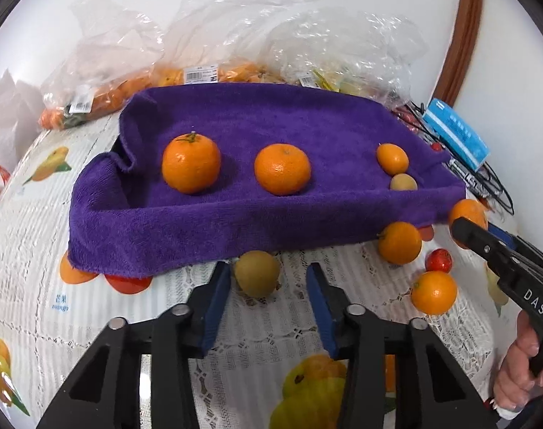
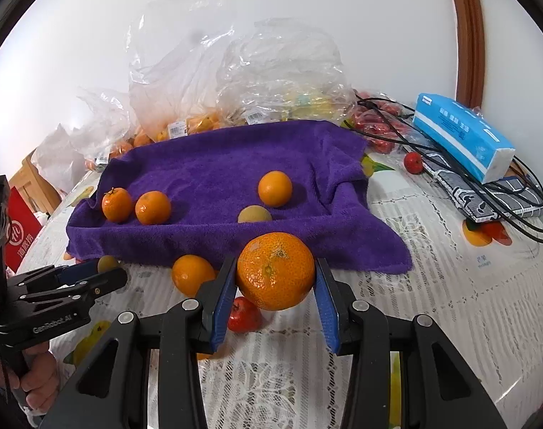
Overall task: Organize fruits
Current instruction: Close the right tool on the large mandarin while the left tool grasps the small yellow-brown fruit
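Note:
A purple towel (image 1: 235,114) (image 2: 217,157) is draped over a tray. On it lie three oranges (image 1: 191,163) (image 1: 282,169) (image 1: 392,158) and a yellow-brown fruit (image 1: 403,182). My left gripper (image 1: 267,282) (image 2: 110,272) points down at another yellow-brown fruit (image 1: 257,273) on the tablecloth in front of the towel. That fruit sits between the fingertips, with a gap on its right side. My right gripper (image 2: 275,286) (image 1: 480,227) is shut on a large orange (image 2: 275,271) (image 1: 466,211), held above the table. Loose oranges (image 1: 399,242) (image 1: 434,292) and a small red fruit (image 1: 438,260) (image 2: 244,314) lie near it.
Clear plastic bags of fruit (image 2: 185,82) (image 1: 235,28) stand behind the towel against the wall. A blue tissue pack (image 2: 464,136), black cables (image 2: 514,211) and a patterned pouch (image 2: 485,196) lie at the right. A red box (image 2: 21,232) is at the left edge.

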`<control>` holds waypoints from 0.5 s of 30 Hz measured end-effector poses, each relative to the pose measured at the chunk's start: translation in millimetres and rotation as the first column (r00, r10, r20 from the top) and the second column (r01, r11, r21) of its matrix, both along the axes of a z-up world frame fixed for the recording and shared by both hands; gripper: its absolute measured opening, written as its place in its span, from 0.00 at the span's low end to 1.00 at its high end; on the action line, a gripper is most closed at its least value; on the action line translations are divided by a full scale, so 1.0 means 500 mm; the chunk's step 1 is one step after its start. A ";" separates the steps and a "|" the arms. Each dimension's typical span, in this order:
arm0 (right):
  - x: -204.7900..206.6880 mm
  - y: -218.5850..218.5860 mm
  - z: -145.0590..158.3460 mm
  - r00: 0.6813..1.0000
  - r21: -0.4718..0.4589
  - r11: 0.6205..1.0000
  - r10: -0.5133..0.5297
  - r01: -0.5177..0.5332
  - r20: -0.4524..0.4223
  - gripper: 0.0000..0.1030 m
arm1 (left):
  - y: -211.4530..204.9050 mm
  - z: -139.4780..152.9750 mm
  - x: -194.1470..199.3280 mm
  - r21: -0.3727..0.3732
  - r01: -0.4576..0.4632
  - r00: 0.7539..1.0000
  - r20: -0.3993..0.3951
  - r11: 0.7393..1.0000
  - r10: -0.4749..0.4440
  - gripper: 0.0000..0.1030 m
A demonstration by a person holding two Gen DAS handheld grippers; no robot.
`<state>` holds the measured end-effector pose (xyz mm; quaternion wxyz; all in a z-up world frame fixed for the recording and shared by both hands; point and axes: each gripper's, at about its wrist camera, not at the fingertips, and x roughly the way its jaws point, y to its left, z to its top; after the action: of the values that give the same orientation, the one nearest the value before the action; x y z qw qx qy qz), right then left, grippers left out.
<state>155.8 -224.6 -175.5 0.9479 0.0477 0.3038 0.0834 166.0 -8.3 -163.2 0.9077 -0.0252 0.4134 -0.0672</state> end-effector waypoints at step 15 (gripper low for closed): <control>0.007 -0.029 -0.011 0.999 0.074 0.997 -0.003 0.006 -0.035 0.41 | 0.021 0.015 -0.016 -0.077 0.013 0.999 0.050 0.997 -0.009 0.22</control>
<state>159.1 -238.9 -181.0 0.9403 0.0847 0.3168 0.0916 158.2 2.1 -155.6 0.9156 -0.0566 0.3880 -0.0887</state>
